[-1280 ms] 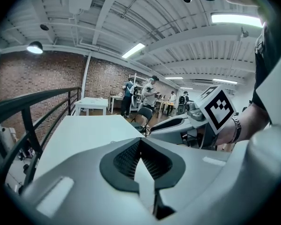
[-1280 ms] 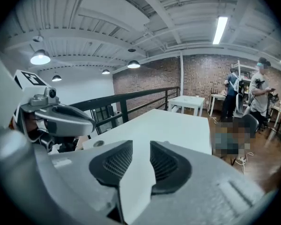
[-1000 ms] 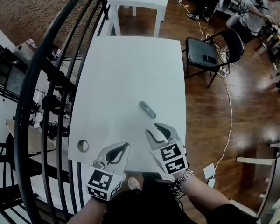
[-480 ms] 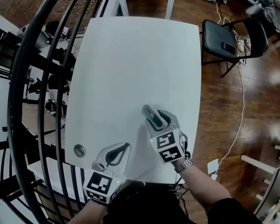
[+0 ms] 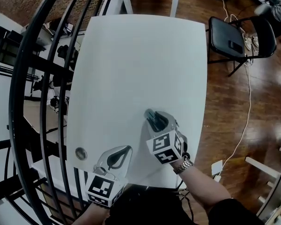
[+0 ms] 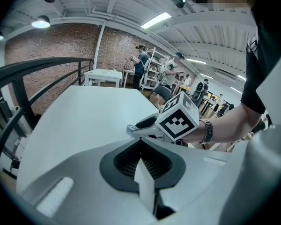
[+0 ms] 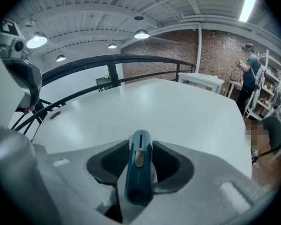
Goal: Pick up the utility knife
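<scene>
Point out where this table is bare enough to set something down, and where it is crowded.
The whole far half of the table is bare, as is the middle strip up to the left edge. The near edge is crowded: grommet at the left corner, left gripper, and right gripper, jaws closing around the utility knife.

**Head view.** A white table [image 5: 131,55] stood on a wooden floor [image 5: 257,135]. At its 5 o'clock corner the right gripper [image 5: 158,118] pointed toward 12 o'clock, its jaws closing on either side of the utility knife [image 5: 153,118], which lay flat on the tabletop. The left gripper [image 5: 124,150], at 7 o'clock, had its jaws together with nothing between them. A round grommet [image 5: 81,153] sat at 9 o'clock of the left gripper. A black folding chair [image 5: 234,34] stood at 2 o'clock, and a black railing [image 5: 12,121] curved along 9 o'clock.
</scene>
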A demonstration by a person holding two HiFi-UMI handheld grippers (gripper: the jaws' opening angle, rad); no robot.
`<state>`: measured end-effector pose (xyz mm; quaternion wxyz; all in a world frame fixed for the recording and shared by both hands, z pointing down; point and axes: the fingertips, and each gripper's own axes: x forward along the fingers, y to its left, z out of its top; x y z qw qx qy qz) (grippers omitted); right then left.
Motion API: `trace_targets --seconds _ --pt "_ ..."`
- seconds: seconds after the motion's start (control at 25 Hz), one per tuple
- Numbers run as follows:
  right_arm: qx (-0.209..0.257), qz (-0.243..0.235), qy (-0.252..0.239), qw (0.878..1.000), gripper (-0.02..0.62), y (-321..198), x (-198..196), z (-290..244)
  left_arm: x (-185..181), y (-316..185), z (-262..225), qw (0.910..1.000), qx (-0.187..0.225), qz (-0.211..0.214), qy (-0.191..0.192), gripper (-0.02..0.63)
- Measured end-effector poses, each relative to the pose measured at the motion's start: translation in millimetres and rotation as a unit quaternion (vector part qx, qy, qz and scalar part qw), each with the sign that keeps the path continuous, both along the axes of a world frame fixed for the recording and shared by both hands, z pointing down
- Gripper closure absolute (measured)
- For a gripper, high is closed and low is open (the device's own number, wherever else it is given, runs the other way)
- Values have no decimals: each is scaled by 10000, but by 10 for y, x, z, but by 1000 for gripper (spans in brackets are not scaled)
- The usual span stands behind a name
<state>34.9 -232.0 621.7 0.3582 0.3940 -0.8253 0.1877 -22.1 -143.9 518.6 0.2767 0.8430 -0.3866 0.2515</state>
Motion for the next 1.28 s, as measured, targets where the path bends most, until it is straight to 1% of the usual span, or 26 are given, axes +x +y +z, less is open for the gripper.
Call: trace_targets --seconds 0.04,0.24,0.44,0.6,0.84,1.04,1.16,1.28 --pt "16 -7 19 10000 457 -4 -1 8 -5 -2 1 10000 0 4 -14 589" --pt "53 16 41 10000 460 6 19 -30 -8 17 -60 9999 117 52 -55 589" --pt "249 147 -39 9996 462 152 23 -289 -48 178 -182 9997 229 121 35 589" --pt "525 334 -64 9980 462 286 -24 -609 -106 296 -359 9982 492 307 175 589" --pt "814 664 -205 9942 462 891 -168 -1176 -319 739 -741 9942 868 510 370 589" --pt "1234 1039 -184 9867 462 1400 -226 -1629 -543 1108 -1066 9865 1367 636 643 589" --pt "1423 1214 -172 9822 462 1709 -276 -1822 -677 1335 -1196 9826 1549 692 750 589" --pt "1548 1357 -229 9783 462 1924 -337 -1998 -775 1454 -1310 9794 1673 722 867 589"
